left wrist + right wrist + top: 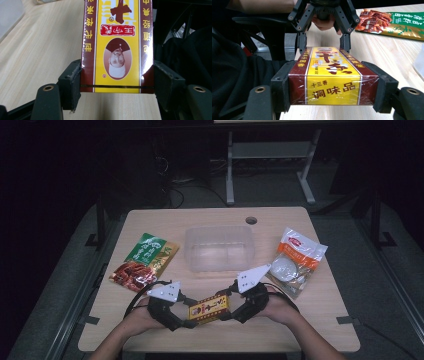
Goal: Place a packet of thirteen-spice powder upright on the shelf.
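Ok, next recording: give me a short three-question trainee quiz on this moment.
1. True or false: the yellow and maroon seasoning box is gripped at both ends, by the left gripper and the right gripper.
2. Which item lies on the table to the right of the clear plastic container? A) green and red snack pouch B) white and orange packet C) a mug
3. Fill in: the clear plastic container holds ____.

Key: 1 true; 2 B; 3 nothing, it is empty.
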`<state>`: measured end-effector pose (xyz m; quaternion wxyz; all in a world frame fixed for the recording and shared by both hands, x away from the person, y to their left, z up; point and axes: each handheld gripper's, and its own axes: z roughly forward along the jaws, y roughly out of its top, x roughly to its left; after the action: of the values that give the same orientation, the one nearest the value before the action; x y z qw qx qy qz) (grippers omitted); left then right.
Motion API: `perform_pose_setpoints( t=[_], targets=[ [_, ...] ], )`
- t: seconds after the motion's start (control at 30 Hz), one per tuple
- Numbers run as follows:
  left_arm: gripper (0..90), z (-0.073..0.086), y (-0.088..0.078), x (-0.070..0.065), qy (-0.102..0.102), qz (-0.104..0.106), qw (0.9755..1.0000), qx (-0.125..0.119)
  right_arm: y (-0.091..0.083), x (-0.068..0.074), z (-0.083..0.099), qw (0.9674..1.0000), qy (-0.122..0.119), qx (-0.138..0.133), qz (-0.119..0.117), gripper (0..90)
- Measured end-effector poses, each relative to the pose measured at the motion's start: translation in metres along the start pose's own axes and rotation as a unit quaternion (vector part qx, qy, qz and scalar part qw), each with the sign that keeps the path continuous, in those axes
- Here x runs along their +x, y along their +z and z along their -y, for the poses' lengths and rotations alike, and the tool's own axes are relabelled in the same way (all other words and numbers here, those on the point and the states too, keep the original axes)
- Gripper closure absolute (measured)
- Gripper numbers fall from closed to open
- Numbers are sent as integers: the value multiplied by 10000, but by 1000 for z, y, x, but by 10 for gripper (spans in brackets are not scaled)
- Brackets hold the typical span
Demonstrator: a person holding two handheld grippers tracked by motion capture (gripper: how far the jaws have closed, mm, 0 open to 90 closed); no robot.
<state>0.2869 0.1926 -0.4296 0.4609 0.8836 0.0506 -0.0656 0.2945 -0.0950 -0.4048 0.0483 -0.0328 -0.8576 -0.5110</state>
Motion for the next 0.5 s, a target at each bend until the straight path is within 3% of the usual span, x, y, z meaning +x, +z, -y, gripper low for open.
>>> perform_pose_setpoints(
  t=[0.13,0.2,0.3,0.5],
  targets=[
    [311,0,-2,-1,-17,-42,10000,-83,-1,-1,0,10000,8,-17,5,317],
    [302,0,-5,-2,-1,-214,9997,-136,-2,0,-1,10000,53,-43,36,317],
    [246,1,-11,-2,-58,-357,9992,-143,-3,0,-1,9999,25,68,154,317],
    [237,10,-23,0,-208,-517,9984,-88,-6,-3,1,9992,38,204,337,317]
  ],
)
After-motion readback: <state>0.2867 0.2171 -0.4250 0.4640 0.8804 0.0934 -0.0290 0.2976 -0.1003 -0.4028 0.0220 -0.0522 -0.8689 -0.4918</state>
